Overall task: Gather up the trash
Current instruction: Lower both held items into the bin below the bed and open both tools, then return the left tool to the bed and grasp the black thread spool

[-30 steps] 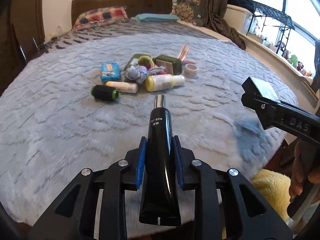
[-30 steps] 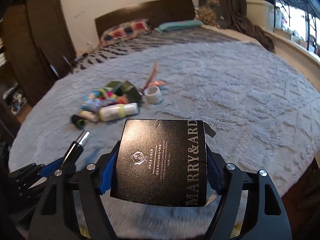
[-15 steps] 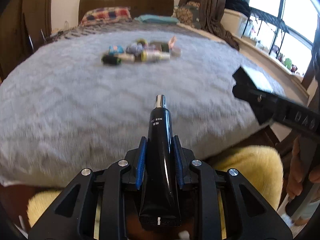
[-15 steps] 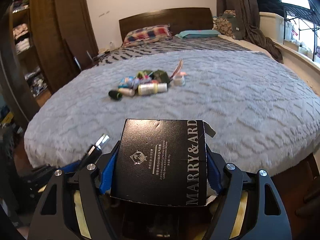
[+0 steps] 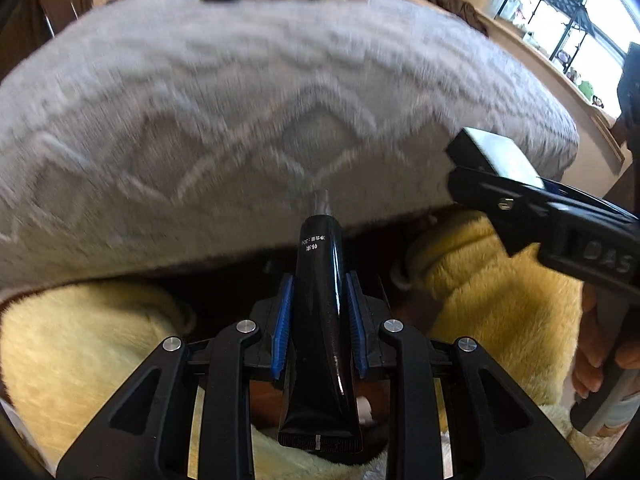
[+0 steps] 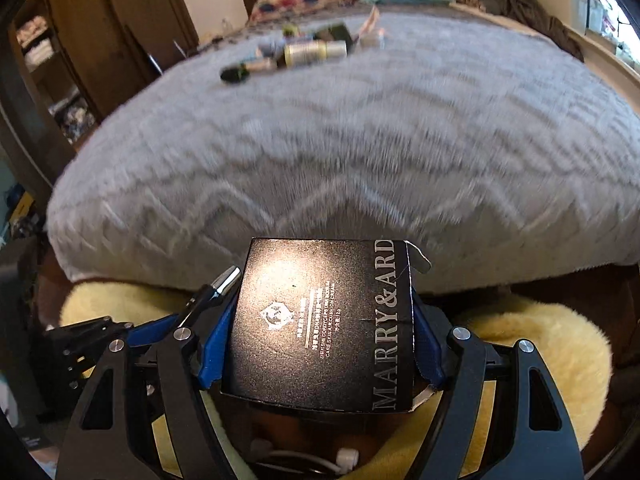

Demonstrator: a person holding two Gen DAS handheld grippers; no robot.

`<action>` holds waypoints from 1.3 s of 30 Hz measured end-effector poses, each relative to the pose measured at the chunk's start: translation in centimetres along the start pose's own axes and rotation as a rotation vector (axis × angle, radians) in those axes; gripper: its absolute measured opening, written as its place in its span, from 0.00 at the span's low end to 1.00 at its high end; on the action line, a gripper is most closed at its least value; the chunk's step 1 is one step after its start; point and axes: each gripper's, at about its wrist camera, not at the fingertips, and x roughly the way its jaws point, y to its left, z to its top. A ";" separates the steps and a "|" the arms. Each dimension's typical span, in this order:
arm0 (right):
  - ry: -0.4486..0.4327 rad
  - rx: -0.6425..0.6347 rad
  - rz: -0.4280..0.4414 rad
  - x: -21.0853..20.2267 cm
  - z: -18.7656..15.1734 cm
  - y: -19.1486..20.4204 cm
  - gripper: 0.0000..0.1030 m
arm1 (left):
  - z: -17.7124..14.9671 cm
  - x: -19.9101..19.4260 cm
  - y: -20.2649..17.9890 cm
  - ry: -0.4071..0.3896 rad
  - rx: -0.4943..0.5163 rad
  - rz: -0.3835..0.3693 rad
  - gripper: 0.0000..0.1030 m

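My left gripper [image 5: 320,308] is shut on a black squeeze tube [image 5: 320,320] with a silver cap, its blue pads pressing both sides. My right gripper [image 6: 320,332] is shut on a black cosmetics box [image 6: 320,320] lettered MARRY&ARD. Both hang off the foot of the bed, over yellow fluffy fabric [image 5: 80,360] and a dark gap below. In the left wrist view the right gripper [image 5: 520,196] with the box [image 5: 496,152] shows at the right. The left gripper's tube tip [image 6: 224,280] shows in the right wrist view. A pile of bottles and packets [image 6: 304,50] lies far back on the bed.
The grey textured bedspread [image 6: 360,128] fills the view ahead, its edge [image 5: 240,240] just in front of both grippers. A person's hand [image 5: 600,352] holds the right gripper's handle. Wooden wardrobe [image 6: 80,40] at the left, window ledge [image 5: 560,60] at the right.
Both grippers have pulled back from the bed and sunk below its edge, each keeping its grip. The pile on the bed has receded; yellow fluffy fabric has come into view beneath.
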 end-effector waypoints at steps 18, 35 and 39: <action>0.251 0.085 0.045 9.1 -2.7 -1.6 0.75 | -2.3 8.7 1.5 0.216 -0.045 -0.033 0.26; 0.065 0.068 -0.062 2.9 0.8 -3.0 0.92 | -0.2 3.6 1.8 0.089 -0.029 0.036 0.63; -0.052 0.045 -0.122 -0.9 3.2 -2.9 0.93 | 1.3 0.8 1.9 0.004 -0.003 0.060 0.66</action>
